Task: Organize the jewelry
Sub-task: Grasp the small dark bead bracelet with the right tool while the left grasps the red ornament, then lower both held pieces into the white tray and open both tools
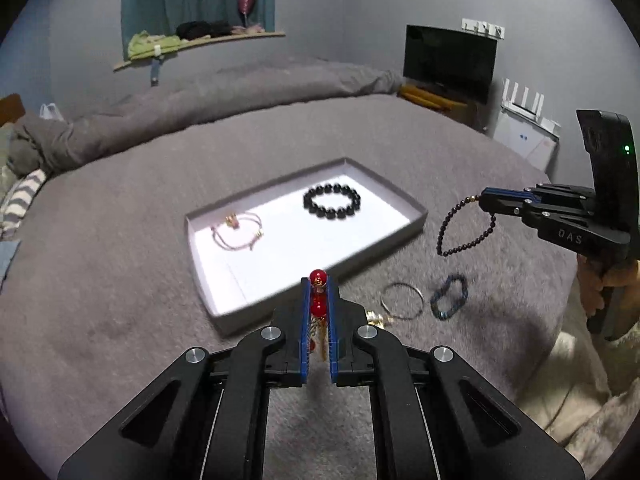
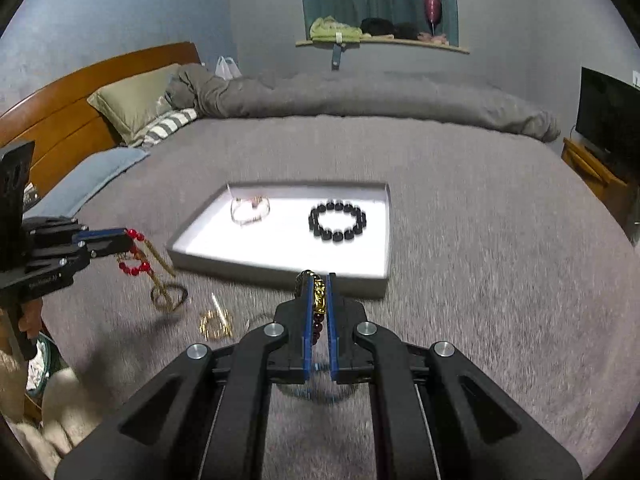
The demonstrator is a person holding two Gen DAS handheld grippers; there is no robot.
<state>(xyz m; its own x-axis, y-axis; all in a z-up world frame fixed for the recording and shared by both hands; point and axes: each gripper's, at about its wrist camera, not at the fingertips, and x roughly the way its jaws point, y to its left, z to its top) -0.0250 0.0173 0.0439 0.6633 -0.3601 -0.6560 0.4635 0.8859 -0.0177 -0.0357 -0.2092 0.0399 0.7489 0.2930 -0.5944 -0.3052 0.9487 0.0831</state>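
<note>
A shallow grey tray (image 1: 418,216) (image 2: 280,268) with a white floor lies on the bed. In it are a black bead bracelet (image 1: 332,200) (image 2: 337,220) and a pink cord bracelet (image 1: 238,232) (image 2: 250,208). My left gripper (image 1: 319,292) (image 2: 130,240) is shut on a red bead bracelet (image 1: 318,307) (image 2: 134,268) with gold tassels, held above the tray's near edge. My right gripper (image 2: 319,292) (image 1: 482,200) is shut on a dark small-bead bracelet (image 1: 466,232) (image 2: 319,296) with a gold charm, held in the air right of the tray.
On the grey bedspread near the tray lie a thin silver bangle (image 1: 402,301), a blue bead bracelet (image 1: 450,297), a gold chain piece (image 2: 216,322) and a dark ring bracelet (image 2: 170,298). A folded duvet (image 1: 240,88), pillows (image 2: 136,100) and a TV (image 1: 448,60) lie beyond.
</note>
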